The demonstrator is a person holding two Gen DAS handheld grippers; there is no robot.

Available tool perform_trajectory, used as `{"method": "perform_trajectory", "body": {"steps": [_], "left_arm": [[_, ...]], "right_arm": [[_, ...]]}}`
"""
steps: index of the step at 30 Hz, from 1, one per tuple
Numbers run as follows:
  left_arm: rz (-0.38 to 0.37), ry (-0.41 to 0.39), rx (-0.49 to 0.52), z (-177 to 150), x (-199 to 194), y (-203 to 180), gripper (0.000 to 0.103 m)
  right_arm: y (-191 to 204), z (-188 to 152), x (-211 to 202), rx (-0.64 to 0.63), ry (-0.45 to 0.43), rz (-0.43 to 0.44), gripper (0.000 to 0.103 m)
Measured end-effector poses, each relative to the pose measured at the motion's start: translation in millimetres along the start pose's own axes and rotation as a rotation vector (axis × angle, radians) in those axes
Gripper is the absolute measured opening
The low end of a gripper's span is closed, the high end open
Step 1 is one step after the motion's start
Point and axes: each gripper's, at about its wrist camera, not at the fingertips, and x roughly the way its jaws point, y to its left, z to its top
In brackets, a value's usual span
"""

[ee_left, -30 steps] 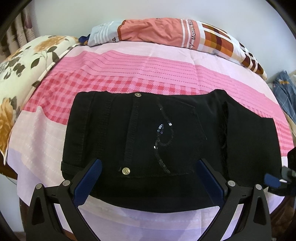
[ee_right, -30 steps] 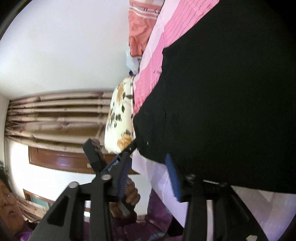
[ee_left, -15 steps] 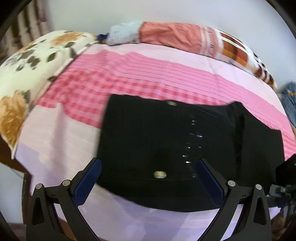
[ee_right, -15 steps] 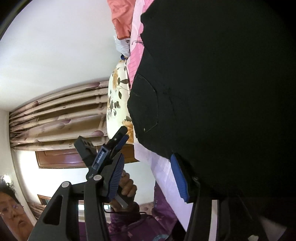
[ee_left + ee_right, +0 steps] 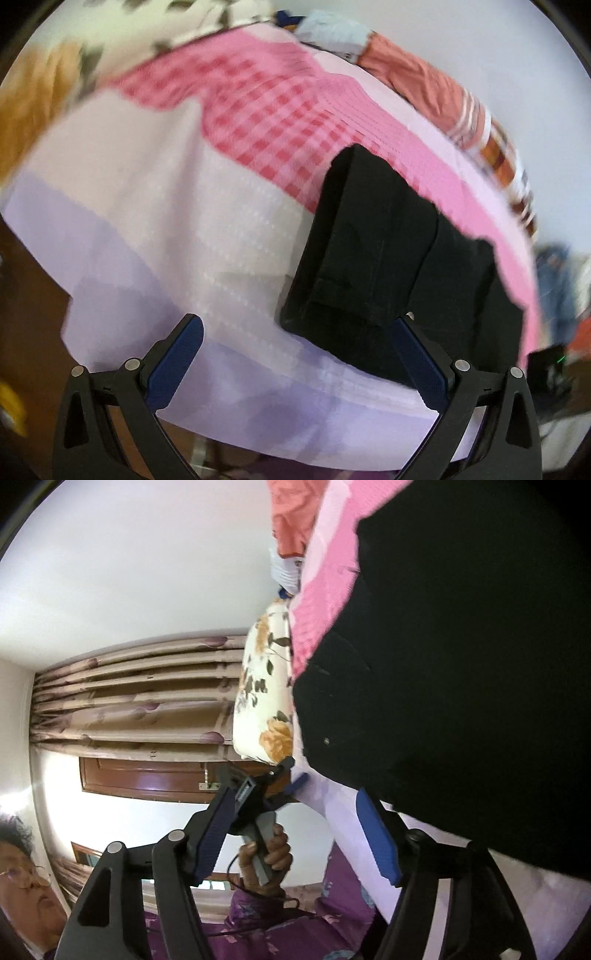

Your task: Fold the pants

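1. Centrally, a pair of black pants (image 5: 373,254) lies folded into a compact block on a bed, toward the right side of the left wrist view, which is blurred.
2. The pants rest on a bedsheet (image 5: 177,236) patterned in pale lilac, white, and pink check bands.
3. The left gripper (image 5: 295,354) sits low in its own view, its two blue-padded fingers spread wide apart with nothing between them.
4. Its right finger pad (image 5: 417,365) overlaps the near corner of the pants in the picture; whether it touches the cloth cannot be told.
5. Its left finger pad (image 5: 173,363) hangs over the bare lilac sheet.
6. An orange and striped pillow (image 5: 421,85) lies along the far edge of the bed.
7. A floral pillow (image 5: 264,686), cream with orange flowers, lies at the bed's other end.
8. The right wrist view is rotated sideways, and the pants fill most of its right half as a dark mass.
9. The right gripper (image 5: 295,842) is also spread open, holding nothing; one blue pad (image 5: 376,838) lies just beside the pants' edge.
10. Between those fingers, the person's left hand (image 5: 269,856) grips the handle of the other tool.
11. Beige curtains (image 5: 140,698) and a brown wooden door (image 5: 147,779) stand behind.
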Motion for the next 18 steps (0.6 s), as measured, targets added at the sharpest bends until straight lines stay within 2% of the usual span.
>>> {"method": "perform_trajectory", "body": {"steps": [4,9,18], "left_arm": [[-0.118,0.011,-0.087,-2,4,15,0.101],[-0.200,0.087,-0.128,-5,20,16,0.101],[-0.341,0.137,-0.159,-6,25,-1,0.101]], "right_arm": [[-5,0,-8,0.031,-0.035,0.012,0.078],[-11,2,-6,0.081,-0.053,0.025,0.078],[-18,5,-4,0.101,-0.067,0.034,0.080]]}}
